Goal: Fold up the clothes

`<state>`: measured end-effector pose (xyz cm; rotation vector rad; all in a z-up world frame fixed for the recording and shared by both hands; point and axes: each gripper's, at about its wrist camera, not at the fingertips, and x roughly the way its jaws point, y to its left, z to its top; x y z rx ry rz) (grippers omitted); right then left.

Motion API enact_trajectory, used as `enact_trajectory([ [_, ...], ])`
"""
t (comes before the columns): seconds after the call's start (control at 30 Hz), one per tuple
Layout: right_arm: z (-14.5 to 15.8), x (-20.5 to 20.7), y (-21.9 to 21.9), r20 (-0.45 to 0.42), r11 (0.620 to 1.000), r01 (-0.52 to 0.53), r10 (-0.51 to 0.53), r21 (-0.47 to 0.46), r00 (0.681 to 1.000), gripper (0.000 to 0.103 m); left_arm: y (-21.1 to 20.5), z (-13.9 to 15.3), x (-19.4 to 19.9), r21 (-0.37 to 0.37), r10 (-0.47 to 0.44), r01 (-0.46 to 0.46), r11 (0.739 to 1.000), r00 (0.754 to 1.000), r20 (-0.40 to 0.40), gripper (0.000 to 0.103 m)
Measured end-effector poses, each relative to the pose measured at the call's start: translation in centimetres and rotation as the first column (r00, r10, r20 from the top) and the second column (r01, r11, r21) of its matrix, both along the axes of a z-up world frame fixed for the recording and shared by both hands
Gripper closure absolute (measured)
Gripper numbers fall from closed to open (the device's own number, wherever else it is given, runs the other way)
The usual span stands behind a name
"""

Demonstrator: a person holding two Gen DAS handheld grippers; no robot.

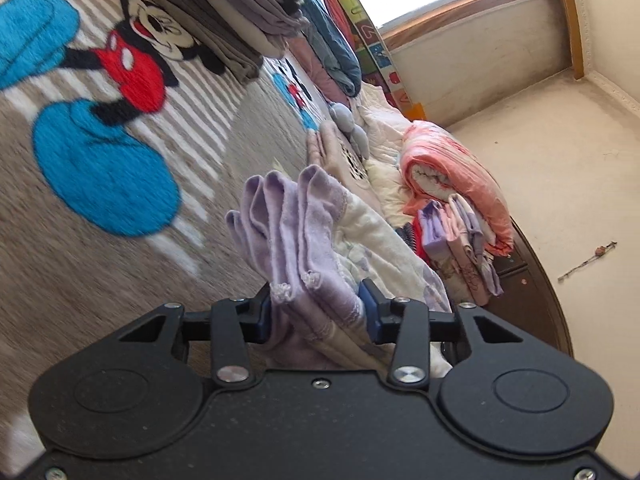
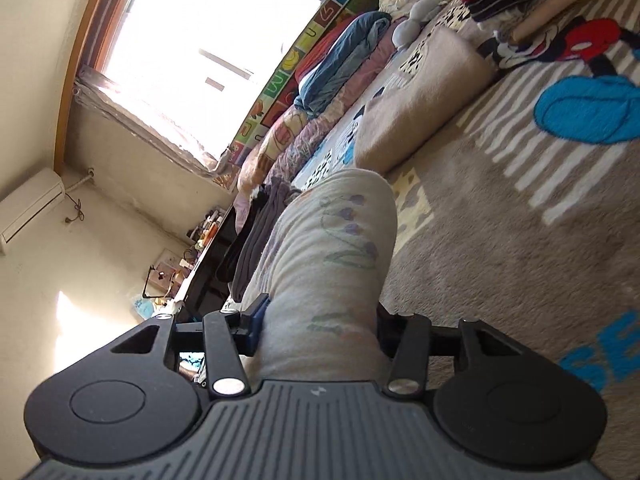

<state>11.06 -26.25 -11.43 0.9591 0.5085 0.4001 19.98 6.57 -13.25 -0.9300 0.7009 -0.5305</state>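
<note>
Lilac-trimmed garment lengthwise away from hand-held gripper

Cartoon blanket, window, AC unit

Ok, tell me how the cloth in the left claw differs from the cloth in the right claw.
The left claw pinches lilac ribbed cuffs with frilled edges, bunched in several layers. The right claw grips the cream printed fabric with purple flowers, rounded into one smooth roll. Both are soft knit, clamped between blue pads above the striped cartoon blanket.
</note>
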Motion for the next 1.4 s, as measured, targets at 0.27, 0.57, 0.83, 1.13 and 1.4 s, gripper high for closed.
enact_trajectory([
  [0.27,-2.0,-5.2,-6.5,-0.044,0.994,0.111,-0.112,-0.018,0.993,0.05,-6.1,-1.0,-1.8,0.006,-0.11,0.111,0.994,0.992,-0.067,0.063],
  [0.57,-9.0,-6.6,-8.1,-0.068,0.996,0.088,-0.086,0.022,0.994,0.035,-6.0,-4.0,-5.0,0.029,-0.041,0.044,0.999,0.994,-0.105,0.028],
  [0.83,-9.5,-6.5,-8.7,-0.017,0.995,0.075,-0.074,0.071,0.997,0.036,-6.3,-4.2,-6.6,0.076,-0.017,0.023,0.997,0.997,-0.075,0.027],
  [1.13,-9.8,-6.3,-9.2,-0.011,0.992,0.079,-0.078,0.1,0.997,0.036,-6.9,-3.7,-5.0,0.05,-0.012,0.02,0.999,0.986,-0.166,0.017],
  [1.4,-9.7,-6.0,-8.7,-0.006,0.996,0.072,-0.072,0.06,0.997,0.038,-8.5,-3.1,-5.1,0.132,-0.024,0.04,0.99,0.992,-0.127,0.015],
])
